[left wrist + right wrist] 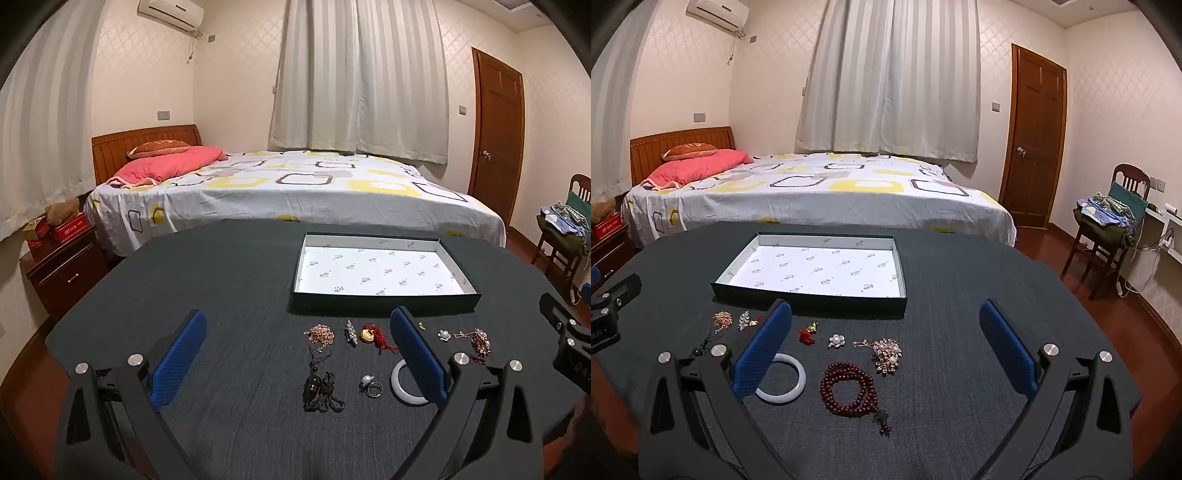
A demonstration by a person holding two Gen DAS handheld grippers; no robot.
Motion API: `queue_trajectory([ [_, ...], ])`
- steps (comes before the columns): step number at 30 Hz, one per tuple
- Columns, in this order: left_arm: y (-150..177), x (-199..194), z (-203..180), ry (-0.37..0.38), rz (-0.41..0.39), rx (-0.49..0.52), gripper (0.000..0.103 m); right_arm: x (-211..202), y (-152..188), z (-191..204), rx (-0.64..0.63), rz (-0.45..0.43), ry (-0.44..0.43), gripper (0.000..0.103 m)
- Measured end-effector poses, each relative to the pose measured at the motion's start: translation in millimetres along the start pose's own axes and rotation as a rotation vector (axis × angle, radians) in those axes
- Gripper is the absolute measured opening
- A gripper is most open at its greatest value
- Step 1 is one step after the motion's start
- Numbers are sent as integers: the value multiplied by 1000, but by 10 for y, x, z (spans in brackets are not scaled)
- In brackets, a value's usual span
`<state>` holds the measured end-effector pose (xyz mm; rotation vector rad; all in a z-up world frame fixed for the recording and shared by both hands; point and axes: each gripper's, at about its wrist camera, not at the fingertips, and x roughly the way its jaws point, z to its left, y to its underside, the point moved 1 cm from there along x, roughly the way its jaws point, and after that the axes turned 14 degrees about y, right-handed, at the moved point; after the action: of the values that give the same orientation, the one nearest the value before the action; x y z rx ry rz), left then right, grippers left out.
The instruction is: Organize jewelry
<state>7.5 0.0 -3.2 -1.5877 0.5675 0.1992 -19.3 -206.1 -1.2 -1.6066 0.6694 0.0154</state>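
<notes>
Several pieces of jewelry lie on a dark cloth-covered table in front of an open, white-lined box (384,240) (812,295). In the left wrist view I see a dark cord pendant (321,391), a pearl ring (370,384), a white bangle (400,387), a gold and red charm (373,335) and a rose-gold chain (319,333). The right wrist view shows the bangle (796,384), a dark red bead bracelet (849,387), a pearl brooch (886,354) and a small flower pin (836,340). My left gripper (299,354) and right gripper (886,347) hover wide open above them, holding nothing.
A bed (295,184) stands just beyond the table. A wooden nightstand (62,269) sits at the left, and a chair piled with clothes (1108,221) stands right, near a brown door (1034,140). Each gripper's body shows at the edge of the other's view.
</notes>
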Motion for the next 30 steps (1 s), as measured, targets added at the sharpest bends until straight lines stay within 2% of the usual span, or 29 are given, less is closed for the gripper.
queue_trajectory([
  [9, -31, -17, 76, 21, 6, -14, 97, -40, -3, -1, 1, -7, 9, 99],
  [15, -77, -49, -57, 17, 7, 0, 97, -55, -60, 36, -1, -5, 0, 99],
  [30, -27, -17, -52, 20, 20, -17, 97, -110, -72, -10, 2, -9, 2, 99],
])
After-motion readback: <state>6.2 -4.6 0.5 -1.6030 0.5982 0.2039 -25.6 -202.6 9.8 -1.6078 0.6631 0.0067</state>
